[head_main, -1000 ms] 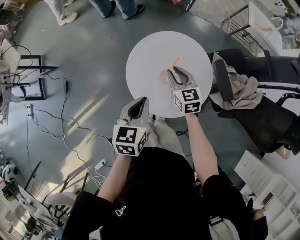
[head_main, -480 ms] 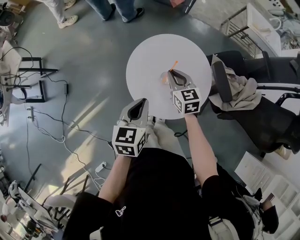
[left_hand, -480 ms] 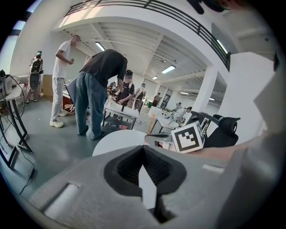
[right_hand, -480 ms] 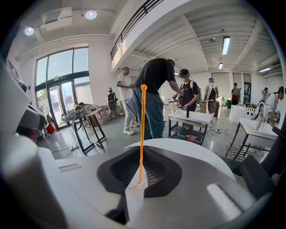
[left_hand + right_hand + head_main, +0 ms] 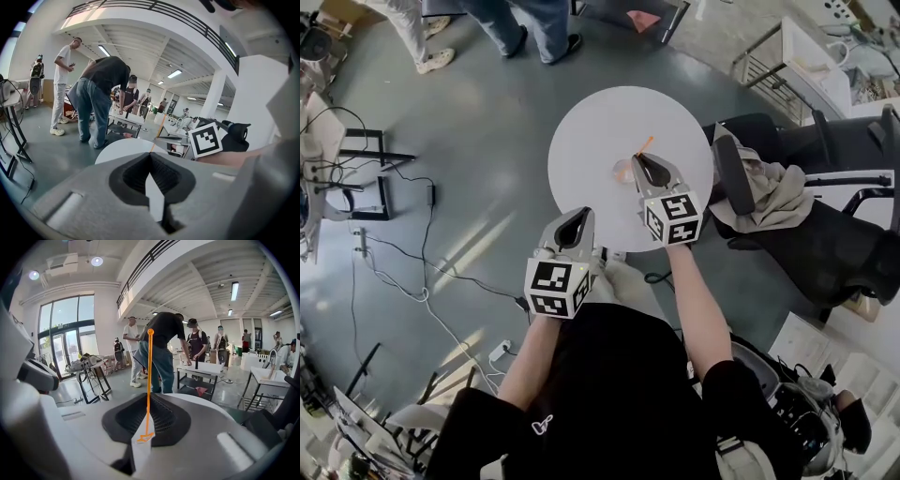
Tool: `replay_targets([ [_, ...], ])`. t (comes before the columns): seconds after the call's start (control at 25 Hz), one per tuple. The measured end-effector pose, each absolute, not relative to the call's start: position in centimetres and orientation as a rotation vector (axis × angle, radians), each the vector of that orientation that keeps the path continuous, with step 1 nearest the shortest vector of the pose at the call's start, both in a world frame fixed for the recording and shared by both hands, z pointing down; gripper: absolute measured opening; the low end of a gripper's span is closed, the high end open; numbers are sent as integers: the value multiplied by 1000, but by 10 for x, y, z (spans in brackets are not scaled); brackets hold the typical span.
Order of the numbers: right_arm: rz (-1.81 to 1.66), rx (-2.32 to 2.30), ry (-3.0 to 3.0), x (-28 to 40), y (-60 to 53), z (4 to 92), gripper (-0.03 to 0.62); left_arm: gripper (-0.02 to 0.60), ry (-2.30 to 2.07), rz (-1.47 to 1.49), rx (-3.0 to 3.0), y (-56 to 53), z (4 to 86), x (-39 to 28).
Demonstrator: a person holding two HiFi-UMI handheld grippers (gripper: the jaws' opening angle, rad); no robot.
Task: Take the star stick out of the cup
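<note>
1. Worktop (image 5: 591,141): round, white, standing on a grey floor (image 5: 478,122).
2. Right gripper (image 5: 639,159): held over the middle of the worktop. Its fingers are clenched on the star stick. Its marker cube points back toward the person.
3. Star stick (image 5: 149,376): thin and orange, pinched between the right fingers (image 5: 164,413). In the right gripper view it stands upright, with the round knob at the top and the star outline low in the gap behind the pads. In the head view a short orange length (image 5: 646,143) juts past the fingertips over the worktop.
4. Cup (image 5: 622,171): a faint, translucent shape on the worktop, just beside the right fingers on their left. Whether the stick is clear of the cup cannot be told.
5. Left gripper (image 5: 577,217): held near the worktop's near edge and apart from the right gripper. Its fingers (image 5: 136,171) are closed together with nothing between them.
6. Chair (image 5: 825,234): black, to the right of the worktop, with a beige cloth (image 5: 769,187) draped over it.
7. Cables (image 5: 394,253): lying loose on the floor to the left.
8. Bystanders (image 5: 539,19): standing beyond the worktop's far side.
</note>
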State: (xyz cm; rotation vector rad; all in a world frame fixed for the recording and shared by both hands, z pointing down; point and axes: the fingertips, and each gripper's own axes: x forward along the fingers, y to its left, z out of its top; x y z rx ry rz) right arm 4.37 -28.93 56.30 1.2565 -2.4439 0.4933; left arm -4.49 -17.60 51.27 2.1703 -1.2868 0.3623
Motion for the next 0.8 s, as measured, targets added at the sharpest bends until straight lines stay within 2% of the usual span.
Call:
replay_targets([
  [0.44, 272, 1283, -2561, 43, -285, 467, 23, 2, -1286, 323, 2228, -187, 491, -31],
  [0.8, 246, 1271, -2602, 52, -284, 447, 23, 2, -1307, 315, 2238, -190, 484, -21],
])
